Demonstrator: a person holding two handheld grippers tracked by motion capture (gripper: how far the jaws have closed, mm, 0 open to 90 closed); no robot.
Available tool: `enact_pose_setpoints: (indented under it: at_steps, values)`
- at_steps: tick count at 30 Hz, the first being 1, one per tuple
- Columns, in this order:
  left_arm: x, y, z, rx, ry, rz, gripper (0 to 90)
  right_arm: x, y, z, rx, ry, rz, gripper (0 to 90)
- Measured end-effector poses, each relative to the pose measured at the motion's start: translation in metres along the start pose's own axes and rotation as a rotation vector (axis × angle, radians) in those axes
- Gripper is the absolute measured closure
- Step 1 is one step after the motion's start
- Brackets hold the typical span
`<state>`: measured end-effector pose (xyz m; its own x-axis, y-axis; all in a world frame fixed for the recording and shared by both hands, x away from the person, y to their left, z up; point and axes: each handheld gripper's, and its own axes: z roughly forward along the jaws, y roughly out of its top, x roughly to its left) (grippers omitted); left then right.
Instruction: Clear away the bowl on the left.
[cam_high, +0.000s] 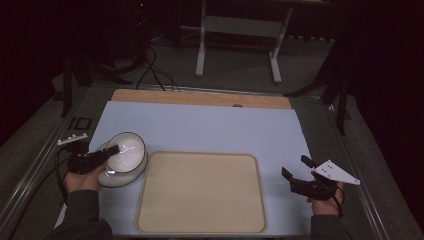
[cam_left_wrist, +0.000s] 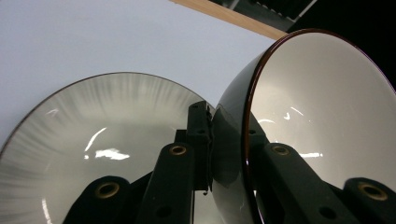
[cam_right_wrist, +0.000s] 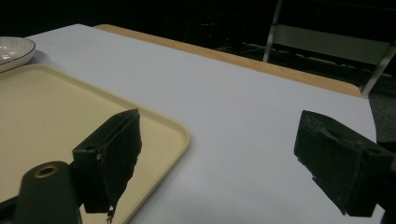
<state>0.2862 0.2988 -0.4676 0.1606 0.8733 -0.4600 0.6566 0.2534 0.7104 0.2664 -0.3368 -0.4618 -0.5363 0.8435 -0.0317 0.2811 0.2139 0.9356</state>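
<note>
Tilting on its side at the left of the pale tabletop (cam_high: 210, 127), a glossy bowl (cam_high: 126, 152), white inside with a dark rim and dark outer wall, sits over a ribbed white plate (cam_left_wrist: 93, 135) beside the beige plastic tray (cam_high: 200, 192). Left gripper (cam_high: 106, 151) clamps the bowl's rim, forearm low. Right gripper (cam_high: 296, 167) hovers with jaws apart, holding nothing.

You're looking down from above at the whole table (cam_high: 200, 125); your gripper cameras are sitting low, sharing the tray (cam_right_wrist: 56, 116) and bowl (cam_left_wrist: 322, 116).
</note>
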Motion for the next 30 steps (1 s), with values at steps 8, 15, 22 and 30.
enact_pose_setpoints:
  at_steps: [8,15,22,30]
  values:
    - [-0.009,0.0,0.001,0.005,-0.021,0.02,80.9,0.0,0.0,0.0,-0.001,0.0,0.0,14.5]
    - [-0.018,0.0,0.004,0.008,-0.039,0.041,80.9,0.0,0.0,-0.001,-0.001,0.0,0.001,14.5]
    - [-0.024,-0.001,0.007,0.013,-0.055,0.051,80.6,0.0,0.0,-0.001,0.0,0.0,0.001,14.5]
    - [-0.03,-0.001,0.009,0.018,-0.069,0.067,80.6,0.0,0.0,-0.001,0.0,0.001,0.001,14.5]
